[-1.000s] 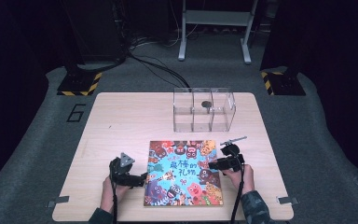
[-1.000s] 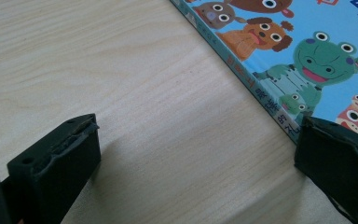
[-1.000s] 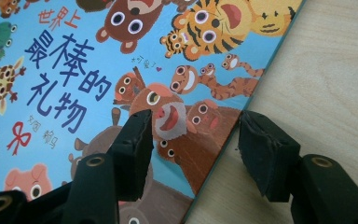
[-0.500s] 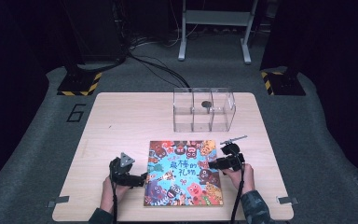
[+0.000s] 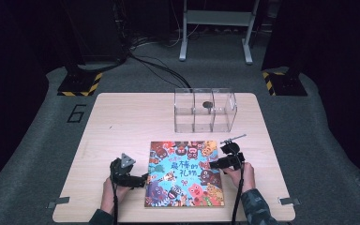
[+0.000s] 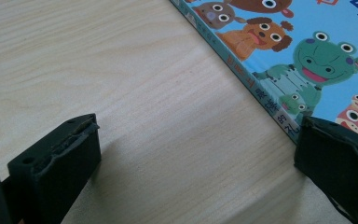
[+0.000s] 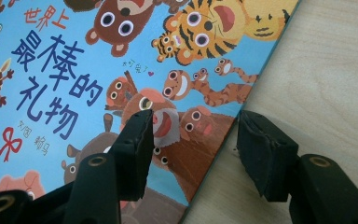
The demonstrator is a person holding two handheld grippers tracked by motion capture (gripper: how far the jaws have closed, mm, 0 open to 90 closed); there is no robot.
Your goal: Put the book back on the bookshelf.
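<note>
Picture book [image 5: 185, 174] with cartoon animals on a blue cover lay flat and closed on the near half of the wooden counter [image 5: 122, 122], between the two hands. Left tongs [image 5: 143, 179] sat low at the book's left edge, spread wide; in the left gripper view one jaw rested on bare wood and the other stood right at the spine [image 6: 261, 91], with nothing pinched. Right tongs [image 5: 212, 164] were at the book's right edge, partly spread and straddling it: in the right gripper view one jaw stood over the cover [image 7: 121, 60] and the other over the wood just beside the edge, pressing on neither. Behind the book, well apart, stood a clear plastic box [image 5: 205, 110] with three compartments, a small dark thing [image 5: 207, 105] in the middle one.
</note>
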